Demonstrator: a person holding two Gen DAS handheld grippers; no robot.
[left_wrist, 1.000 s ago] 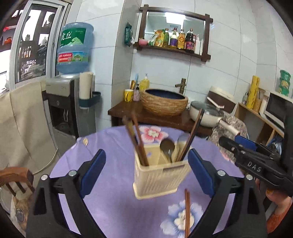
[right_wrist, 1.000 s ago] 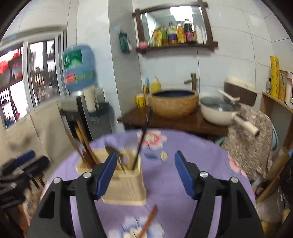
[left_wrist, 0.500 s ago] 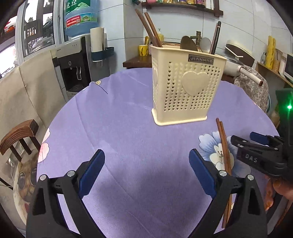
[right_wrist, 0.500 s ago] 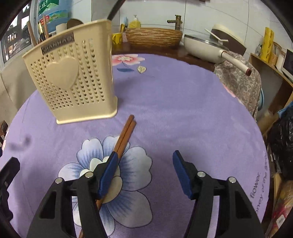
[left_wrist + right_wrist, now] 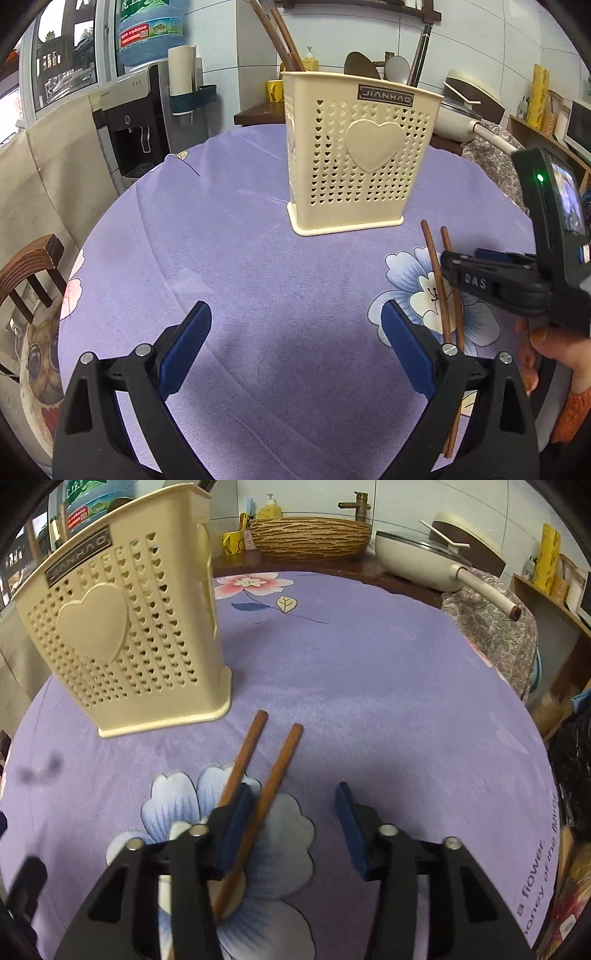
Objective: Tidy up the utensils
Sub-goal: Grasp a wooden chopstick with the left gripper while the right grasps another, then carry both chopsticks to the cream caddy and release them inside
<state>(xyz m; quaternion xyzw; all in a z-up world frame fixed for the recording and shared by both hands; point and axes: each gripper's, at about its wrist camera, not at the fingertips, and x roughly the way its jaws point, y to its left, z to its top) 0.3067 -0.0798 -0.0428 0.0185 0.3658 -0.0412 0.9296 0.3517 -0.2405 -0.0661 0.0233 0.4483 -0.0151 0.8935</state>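
While the left gripper hangs spread over the tablecloth, the right gripper is spread too. One chopstick lies between its fingers, the other chopstick outside, near the holder.

The chopsticks' near ends are hidden beneath the right gripper.
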